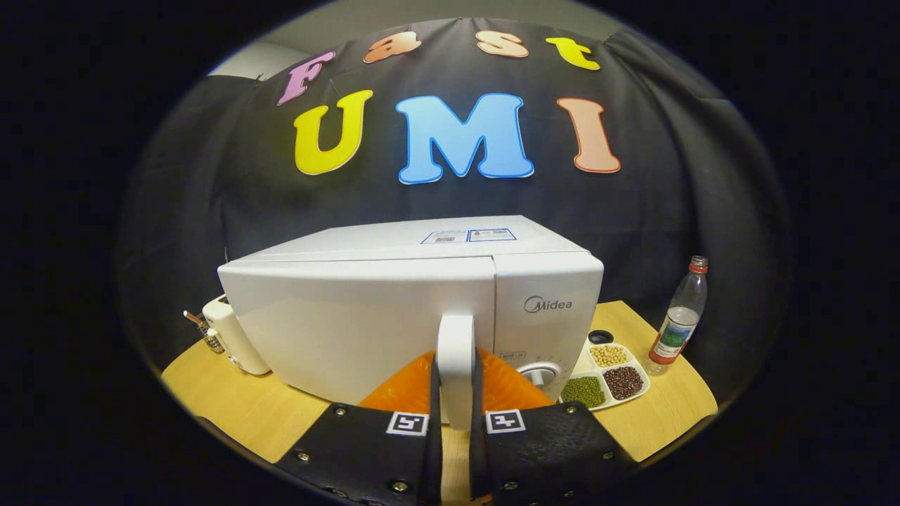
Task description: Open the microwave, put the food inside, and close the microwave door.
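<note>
Tool point(455, 422): two broad textured finger plates, small screws, square coded marker atop each finger

White microwave point(394, 316) stands upright on the wooden table point(246, 407), door shut. Its vertical white door handle point(455, 358) sits right of the door panel. Divided food tray point(610, 376) of beans lies beside the microwave's right front corner.

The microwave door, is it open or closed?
Closed. The door sits flat against the microwave front. The gripper has both fingers pressed on the door handle.
</note>
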### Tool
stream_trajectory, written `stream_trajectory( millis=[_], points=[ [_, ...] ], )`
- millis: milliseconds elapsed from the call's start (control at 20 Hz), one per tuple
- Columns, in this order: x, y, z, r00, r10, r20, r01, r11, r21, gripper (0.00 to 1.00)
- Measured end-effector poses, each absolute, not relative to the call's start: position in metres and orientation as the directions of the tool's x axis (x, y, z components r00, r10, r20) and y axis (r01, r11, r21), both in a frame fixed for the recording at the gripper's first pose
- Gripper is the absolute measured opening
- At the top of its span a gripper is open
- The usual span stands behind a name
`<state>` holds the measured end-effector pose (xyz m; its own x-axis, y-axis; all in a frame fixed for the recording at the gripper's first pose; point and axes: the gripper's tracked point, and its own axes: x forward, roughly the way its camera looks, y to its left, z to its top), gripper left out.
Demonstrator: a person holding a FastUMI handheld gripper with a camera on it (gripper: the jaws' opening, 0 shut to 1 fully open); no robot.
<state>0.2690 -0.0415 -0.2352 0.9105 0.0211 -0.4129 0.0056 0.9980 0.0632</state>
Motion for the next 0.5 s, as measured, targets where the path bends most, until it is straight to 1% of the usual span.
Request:
stream_trajectory(
  millis=[200,300,400,500],
  points=[
    [0.2618,-0.0413,-0.2319,0.908,0.020,-0.418,-0.001,0.999,0.046,0.15],
    [0.2633,-0.0413,-0.2332,0.903,0.040,-0.427,-0.036,0.999,0.017,0.15],
    [0.2634,-0.0427,-0.2339,0.903,0.067,-0.424,-0.051,0.998,0.048,0.15],
    [0.2659,-0.0411,-0.2334,0.917,0.055,-0.396,-0.042,0.998,0.041,0.15]
  ],
)
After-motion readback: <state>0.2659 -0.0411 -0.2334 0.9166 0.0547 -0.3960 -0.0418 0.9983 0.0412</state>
